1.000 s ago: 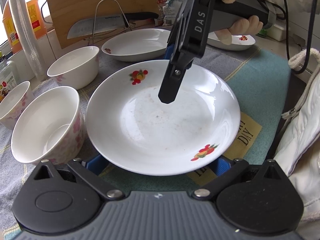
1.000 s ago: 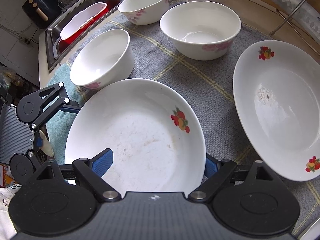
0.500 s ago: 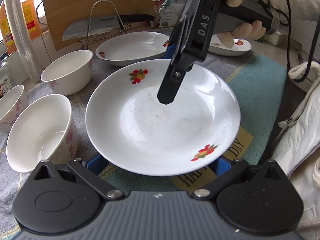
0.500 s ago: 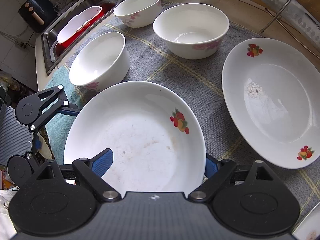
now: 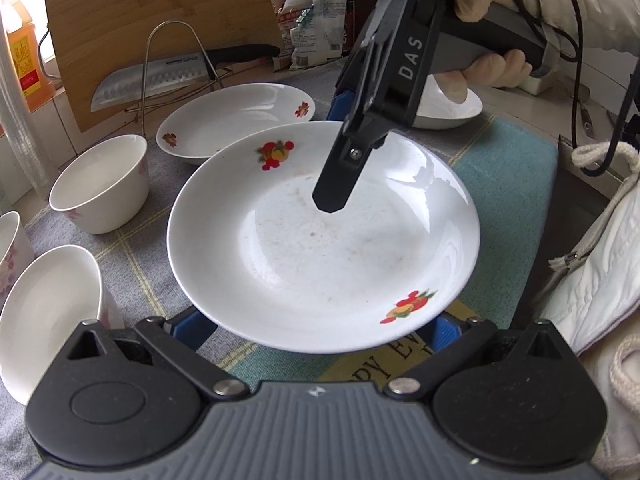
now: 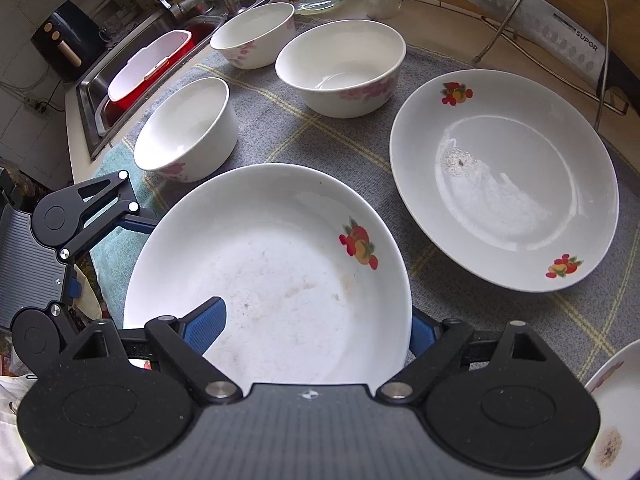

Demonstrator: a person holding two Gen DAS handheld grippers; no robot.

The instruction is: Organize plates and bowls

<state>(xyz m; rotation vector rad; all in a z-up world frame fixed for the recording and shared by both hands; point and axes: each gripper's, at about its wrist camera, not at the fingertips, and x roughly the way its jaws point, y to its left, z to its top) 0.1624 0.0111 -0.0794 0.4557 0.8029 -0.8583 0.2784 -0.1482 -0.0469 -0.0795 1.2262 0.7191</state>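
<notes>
A white plate with fruit prints is lifted above the cloth, and it also shows in the right wrist view. My right gripper is shut on its rim, one finger over the inside and one blue pad under the edge. My left gripper has its blue pads beside the plate's near edge; I cannot tell whether it grips. A second fruit-print plate lies on the grey cloth to the right. Three white bowls stand behind.
A third plate sits at the right edge. A knife on a wire rack and a wooden board stand at the back. A sink with a red tub lies to the left. A teal mat covers the counter's near side.
The held plate has risen off the cloth and moved with both grippers; the bowls and the second plate now sit lower and farther away in both views.
</notes>
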